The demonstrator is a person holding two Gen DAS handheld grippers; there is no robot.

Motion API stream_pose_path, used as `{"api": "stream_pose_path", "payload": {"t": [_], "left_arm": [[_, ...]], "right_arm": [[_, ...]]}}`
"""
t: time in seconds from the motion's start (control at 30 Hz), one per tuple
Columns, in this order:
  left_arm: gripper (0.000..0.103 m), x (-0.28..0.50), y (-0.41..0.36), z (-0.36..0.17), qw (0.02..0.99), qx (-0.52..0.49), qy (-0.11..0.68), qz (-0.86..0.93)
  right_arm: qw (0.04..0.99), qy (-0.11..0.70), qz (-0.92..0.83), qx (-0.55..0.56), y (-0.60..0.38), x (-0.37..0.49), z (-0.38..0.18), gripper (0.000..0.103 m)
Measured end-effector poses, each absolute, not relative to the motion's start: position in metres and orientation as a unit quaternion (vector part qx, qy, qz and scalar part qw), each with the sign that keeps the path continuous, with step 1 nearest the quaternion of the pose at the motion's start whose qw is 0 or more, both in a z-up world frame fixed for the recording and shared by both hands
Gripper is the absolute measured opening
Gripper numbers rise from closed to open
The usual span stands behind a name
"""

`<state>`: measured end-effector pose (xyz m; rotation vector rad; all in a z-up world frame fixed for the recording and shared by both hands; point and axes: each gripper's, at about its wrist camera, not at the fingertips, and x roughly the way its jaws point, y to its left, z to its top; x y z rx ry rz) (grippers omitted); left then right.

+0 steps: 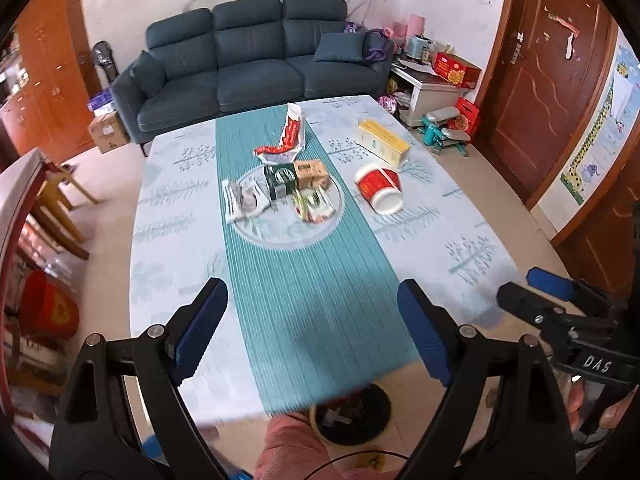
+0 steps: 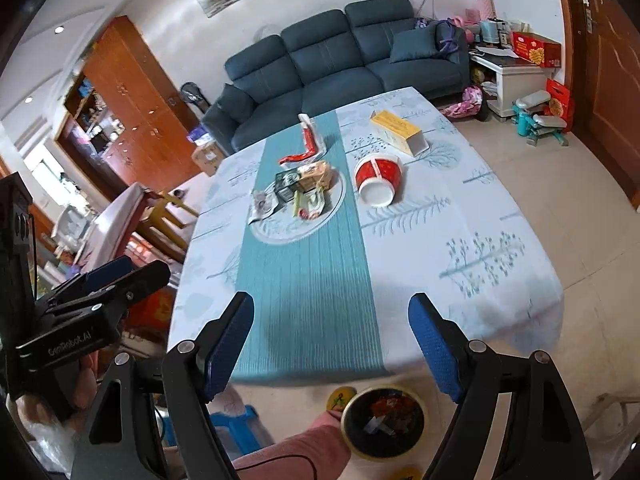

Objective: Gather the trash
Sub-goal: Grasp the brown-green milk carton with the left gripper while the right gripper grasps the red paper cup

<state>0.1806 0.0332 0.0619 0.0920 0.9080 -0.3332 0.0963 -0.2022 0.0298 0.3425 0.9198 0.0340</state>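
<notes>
Trash lies mid-table on a round printed mat [image 1: 288,238] [image 2: 280,232]: a red-and-white wrapper [image 1: 286,136] [image 2: 308,144], a dark green box [image 1: 280,180] [image 2: 288,186], a brown carton [image 1: 312,174] [image 2: 318,174], a clear wrapper [image 1: 244,200] [image 2: 262,202] and a snack packet [image 1: 314,204] [image 2: 310,204]. A red paper cup [image 1: 380,188] [image 2: 378,182] lies on its side to the right, a yellow box [image 1: 382,142] [image 2: 398,130] behind it. My left gripper [image 1: 312,300] [image 2: 120,270] and right gripper [image 2: 332,308] [image 1: 528,286] hover open over the near table edge, both holding nothing.
A round black trash bin [image 1: 352,412] [image 2: 384,420] with scraps inside stands on the floor below the table's near edge, beside a person's pink sleeve [image 1: 288,448]. A blue sofa [image 1: 256,60] stands behind the table. Chairs [image 1: 60,200] sit at the left.
</notes>
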Motion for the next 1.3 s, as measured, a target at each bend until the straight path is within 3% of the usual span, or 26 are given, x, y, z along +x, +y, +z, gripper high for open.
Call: {"api": "stream_pose_path", "payload": {"t": [0.47, 0.83, 1.13, 1.2, 1.3], "left_arm": [[0.082, 0.437, 0.009, -0.018, 0.821, 0.157, 0.483, -0.26], [0.077, 0.496, -0.059, -0.105, 0.75, 0.224, 0.539, -0.312], [0.076, 0.516, -0.075, -0.134, 0.714, 0.228, 0.572, -0.332], [0.062, 0.521, -0.075, -0.14, 0.707, 0.225, 0.584, -0.33], [0.053, 0.525, -0.076, -0.15, 0.695, 0.216, 0.603, -0.327]], "right_arm": [[0.851, 0.491, -0.069, 0.175, -0.216, 0.325, -0.039, 0.081], [0.795, 0.545, -0.085, 0.253, -0.268, 0.395, -0.126, 0.08], [0.764, 0.562, -0.045, 0.313, -0.282, 0.41, -0.16, 0.063], [0.764, 0.563, -0.04, 0.313, -0.278, 0.41, -0.16, 0.06], [0.77, 0.561, -0.042, 0.302, -0.27, 0.407, -0.159, 0.058]]}}
